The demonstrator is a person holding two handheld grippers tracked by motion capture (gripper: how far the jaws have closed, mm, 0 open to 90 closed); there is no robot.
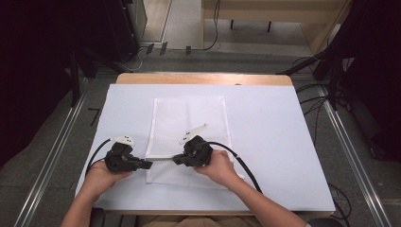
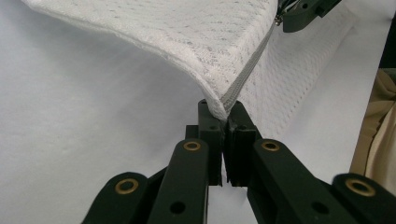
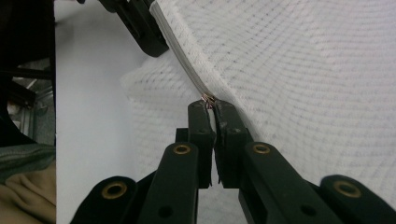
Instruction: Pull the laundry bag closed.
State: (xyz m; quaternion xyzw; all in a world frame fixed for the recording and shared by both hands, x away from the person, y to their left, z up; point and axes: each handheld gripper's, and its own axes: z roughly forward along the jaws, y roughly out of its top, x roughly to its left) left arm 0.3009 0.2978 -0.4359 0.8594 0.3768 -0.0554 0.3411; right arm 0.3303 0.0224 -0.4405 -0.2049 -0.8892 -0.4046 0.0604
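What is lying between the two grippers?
A taut zipper of the white mesh bag runs from left gripper to right gripper, seen in the high view.

No readable text, label, brand, number or sign in any view. White mesh bag (image 1: 189, 137), centre of frame in high view: plain weave, no print. White cover on surface (image 1: 265, 142): blank. White tag (image 1: 124, 140) on left gripper's cable, lower left of frame: too small to tell if marked. Black fingers (image 2: 210, 135) in gripper views: only brass rivets, no lettering.
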